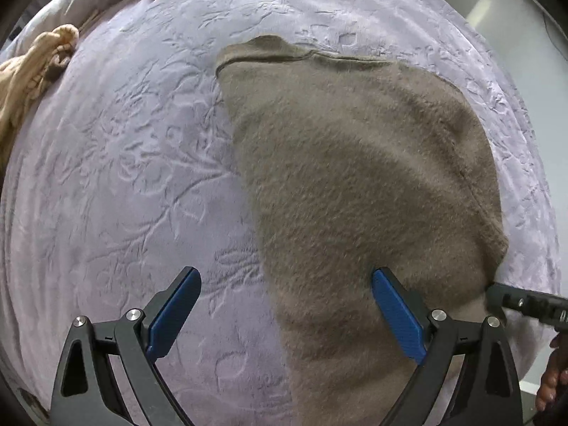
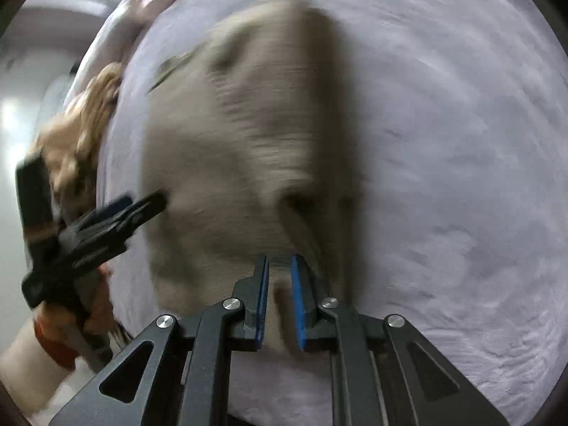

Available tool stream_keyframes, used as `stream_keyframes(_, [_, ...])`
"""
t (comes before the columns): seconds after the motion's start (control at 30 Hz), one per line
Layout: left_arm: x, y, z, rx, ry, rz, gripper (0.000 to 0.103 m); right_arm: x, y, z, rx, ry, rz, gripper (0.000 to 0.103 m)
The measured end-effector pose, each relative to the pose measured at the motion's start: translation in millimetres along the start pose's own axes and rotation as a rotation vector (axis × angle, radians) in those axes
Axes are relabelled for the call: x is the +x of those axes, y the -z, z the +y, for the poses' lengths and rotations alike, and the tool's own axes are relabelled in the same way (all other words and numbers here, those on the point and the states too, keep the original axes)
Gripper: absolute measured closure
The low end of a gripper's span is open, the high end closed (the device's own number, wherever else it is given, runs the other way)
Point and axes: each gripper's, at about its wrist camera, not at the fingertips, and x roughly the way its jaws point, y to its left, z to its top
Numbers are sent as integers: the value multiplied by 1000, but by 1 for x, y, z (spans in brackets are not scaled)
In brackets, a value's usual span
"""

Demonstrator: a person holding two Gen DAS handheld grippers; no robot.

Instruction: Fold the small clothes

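On the lilac bedspread, blurred taupe garment, right tongs pinching its edge, left tongs wide.

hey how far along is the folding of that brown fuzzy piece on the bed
Early stage. Done: the brown garment lies spread on the lavender bedspread. In hand: the right gripper is shut on its near edge, which looks lifted; the left gripper is open over the cloth, gripping nothing. Left: carrying that edge across into a fold, then the tan garment bunched at the bed's edge.
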Motion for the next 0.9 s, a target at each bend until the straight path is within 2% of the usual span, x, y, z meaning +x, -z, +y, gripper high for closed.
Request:
stream_keyframes(0.07, [-3, 4, 2, 10, -9, -6, 5, -8, 6, -20, 75, -33, -26, 94])
stream_keyframes(0.1, [-5, 6, 3, 13, -7, -4, 5, -12, 10, -25, 81, -30, -34, 87])
stream_keyframes(0.13, [-8, 8, 4, 11, -5, -1, 5, -16, 13, -27, 70, 33, -36, 66])
stream_keyframes(0.17, [-11, 9, 5, 8, -4, -1, 5, -18, 16, -30, 54, 83, -30, 62])
stream_keyframes(0.3, [-27, 16, 14, 5, -1, -9, 5, -32, 22, -42, 108, 26, -46, 62])
stream_keyframes(0.4, [-35, 22, 25, -15, 29, 7, 5, -43, 28, -50, 146, -21, -65, 58])
stream_keyframes(0.5, [-39, 32, 35, -37, 63, 26, 6, -53, 38, -61, 148, -87, -65, 53])
stream_keyframes(0.57, [-37, 42, 38, -42, 86, 56, 6, -51, 40, -53, 126, -130, -50, 50])
stream_keyframes(0.63, [-28, 51, 37, -29, 43, 72, 6, -42, 41, -45, 123, -163, -27, 50])
stream_keyframes(0.7, [-21, 56, 37, -22, 16, 95, 6, -30, 42, -42, 131, -146, -19, 50])
stream_keyframes(0.77, [-20, 61, 39, -48, 37, 109, 6, -17, 41, -45, 167, -95, 10, 50])
stream_keyframes(0.9, [-23, 68, 40, -51, 35, 115, 5, -14, 43, -50, 188, -111, 24, 50])
